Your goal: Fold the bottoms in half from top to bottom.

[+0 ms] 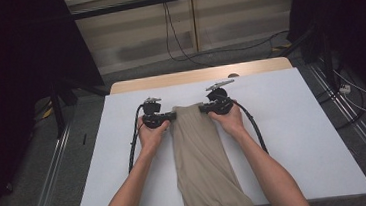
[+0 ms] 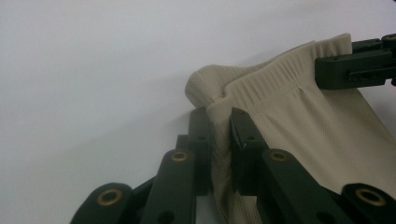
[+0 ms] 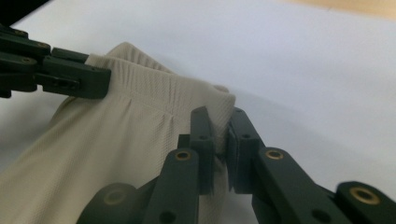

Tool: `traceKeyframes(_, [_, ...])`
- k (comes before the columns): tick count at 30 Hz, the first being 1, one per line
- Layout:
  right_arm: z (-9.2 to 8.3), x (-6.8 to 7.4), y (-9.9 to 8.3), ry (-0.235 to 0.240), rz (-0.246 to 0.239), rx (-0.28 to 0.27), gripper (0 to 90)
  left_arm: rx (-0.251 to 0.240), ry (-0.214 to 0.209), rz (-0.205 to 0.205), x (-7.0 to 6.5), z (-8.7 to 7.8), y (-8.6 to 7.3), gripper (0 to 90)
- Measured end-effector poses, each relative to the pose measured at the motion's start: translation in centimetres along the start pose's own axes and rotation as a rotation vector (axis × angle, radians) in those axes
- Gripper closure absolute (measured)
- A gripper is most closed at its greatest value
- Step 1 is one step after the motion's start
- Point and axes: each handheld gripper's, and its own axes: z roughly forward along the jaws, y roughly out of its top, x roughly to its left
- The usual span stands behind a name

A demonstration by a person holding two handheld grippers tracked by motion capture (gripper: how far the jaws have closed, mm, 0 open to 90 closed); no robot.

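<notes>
The left tongs (image 2: 219, 126) are seen clamped narrowly on one corner of the ribbed waistband of a beige garment (image 1: 200, 151), with fabric pinched between the jaws. The right tongs (image 3: 223, 128) are likewise closed on the opposite waistband corner, cloth caught between the pads. In the high view the left tongs (image 1: 171, 116) and the right tongs (image 1: 202, 109) are held facing each other at roughly 9 and 3 o'clock of the waistband, each carried by a hand (image 1: 151, 133) coming up from 6 o'clock.

The garment is laid lengthwise on the white counter (image 1: 294, 138), its waistband near the centre and its body trailing toward 6 o'clock, where the lower end is draped over the near edge.

Only a thin edge of fabric is gripped on each side, so a slip is judged likely if the waistband is pulled taut too sharply; the stretchy rib could be drawn out of the pads. If one side is lifted ahead of the other, the cloth may be twisted or bunched. The overhanging weight at 6 o'clock could also drag the garment off the counter should either grip be lost.
</notes>
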Motion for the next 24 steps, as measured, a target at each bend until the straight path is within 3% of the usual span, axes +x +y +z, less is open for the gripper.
traceKeyframes(3, [-1.3,-0.4,0.7,-0.007,-0.003,-0.044,83.1,-0.038,-0.021,0.007,-0.5,-0.2,1.4,80.9])
traceKeyframes(8, [-3.6,-1.5,1.8,-0.023,-0.002,-0.103,83.0,-0.063,-0.029,0.072,-2.0,-0.2,3.9,80.8])
traceKeyframes(14, [-6.2,-2.4,4.0,-0.036,-0.008,-0.169,82.8,-0.135,-0.057,0.098,-3.0,-0.6,6.8,80.6])
traceKeyframes(24, [-10.3,-2.6,8.7,-0.038,-0.060,-0.264,82.7,-0.233,-0.094,0.168,-4.4,-3.1,11.6,79.8])
